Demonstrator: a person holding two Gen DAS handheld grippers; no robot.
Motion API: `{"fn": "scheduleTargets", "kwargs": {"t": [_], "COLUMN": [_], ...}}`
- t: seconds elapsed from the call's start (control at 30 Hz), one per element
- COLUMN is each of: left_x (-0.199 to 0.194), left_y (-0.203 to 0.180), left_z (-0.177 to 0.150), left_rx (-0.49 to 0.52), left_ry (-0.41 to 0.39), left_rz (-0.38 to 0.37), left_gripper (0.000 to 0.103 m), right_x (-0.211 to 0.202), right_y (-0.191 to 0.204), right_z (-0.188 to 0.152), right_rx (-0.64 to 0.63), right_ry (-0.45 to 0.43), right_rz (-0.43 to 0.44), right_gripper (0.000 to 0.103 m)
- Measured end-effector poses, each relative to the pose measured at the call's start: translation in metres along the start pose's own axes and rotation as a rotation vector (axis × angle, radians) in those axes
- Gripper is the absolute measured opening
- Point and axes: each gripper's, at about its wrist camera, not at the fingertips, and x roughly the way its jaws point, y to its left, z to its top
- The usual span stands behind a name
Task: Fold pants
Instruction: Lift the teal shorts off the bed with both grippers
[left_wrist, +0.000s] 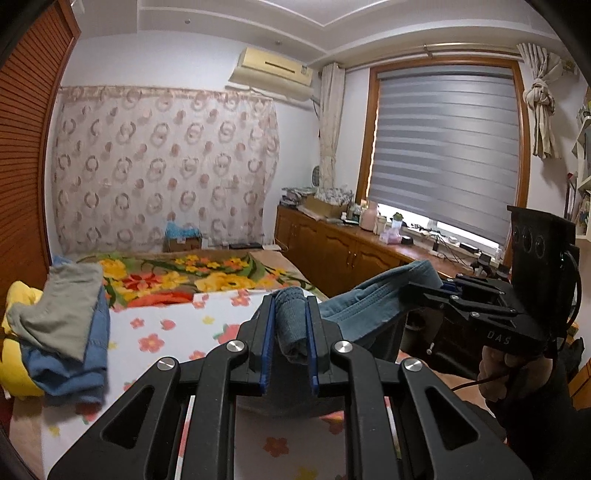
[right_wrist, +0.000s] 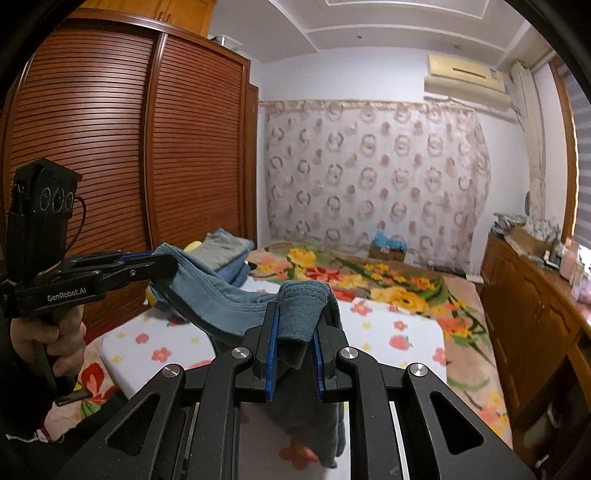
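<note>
Blue-grey pants (left_wrist: 354, 314) hang in the air above the bed, stretched between both grippers. My left gripper (left_wrist: 291, 328) is shut on one bunched end of their edge. My right gripper (right_wrist: 295, 332) is shut on the other bunched end (right_wrist: 301, 310). In the left wrist view the right gripper (left_wrist: 424, 291) shows at the right, clamped on the fabric. In the right wrist view the left gripper (right_wrist: 162, 267) shows at the left, clamped on the fabric (right_wrist: 221, 302). The rest of the pants hangs below the grippers, mostly hidden.
The bed has a white flowered sheet (left_wrist: 177, 332) and a bright floral blanket (right_wrist: 388, 280). A pile of grey, blue and yellow clothes (left_wrist: 62, 332) lies at the bed's left. A wooden wardrobe (right_wrist: 110, 147) stands left, a wooden cabinet (left_wrist: 351, 254) under the window right.
</note>
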Motion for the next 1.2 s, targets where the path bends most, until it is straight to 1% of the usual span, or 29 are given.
{"fn": "scheduleTargets", "kwargs": {"t": [0.1,0.27,0.53,0.67,0.8,0.93,1.0,1.07,1.13,1.2], "left_x": [0.001,0.014,0.045,0.065,0.083,0.104,0.107,0.105,0.103,0.101], "left_y": [0.009,0.028,0.057,0.067,0.076,0.085,0.083,0.083,0.084,0.085], "left_z": [0.006,0.008,0.002,0.009,0.024,0.056,0.076,0.093,0.098,0.095], "left_rx": [-0.002,-0.002,-0.029,-0.033,-0.034,-0.019,0.016,0.035,0.040,0.049], "left_ry": [-0.009,-0.007,0.036,0.059,0.068,0.068,0.040,0.003,-0.008,-0.006], "left_rz": [0.011,0.037,0.064,0.069,0.077,0.083,0.095,0.104,0.114,0.132], "left_gripper": [0.016,0.016,0.016,0.016,0.016,0.016,0.016,0.016,0.016,0.016], "right_x": [0.006,0.023,0.057,0.075,0.095,0.120,0.132,0.137,0.141,0.145], "right_y": [-0.001,-0.012,-0.029,-0.043,-0.057,-0.075,-0.082,-0.087,-0.091,-0.092], "right_z": [-0.002,-0.008,-0.010,-0.002,0.015,0.041,0.060,0.080,0.093,0.099], "right_rx": [-0.011,-0.028,-0.030,-0.022,-0.008,0.001,-0.021,-0.040,-0.044,-0.041], "right_ry": [-0.010,-0.010,0.028,0.052,0.068,0.063,0.058,0.029,0.005,-0.003], "right_rz": [0.010,0.023,0.049,0.055,0.054,0.058,0.051,0.031,0.027,0.024], "right_gripper": [0.016,0.016,0.016,0.016,0.016,0.016,0.016,0.016,0.016,0.016]}}
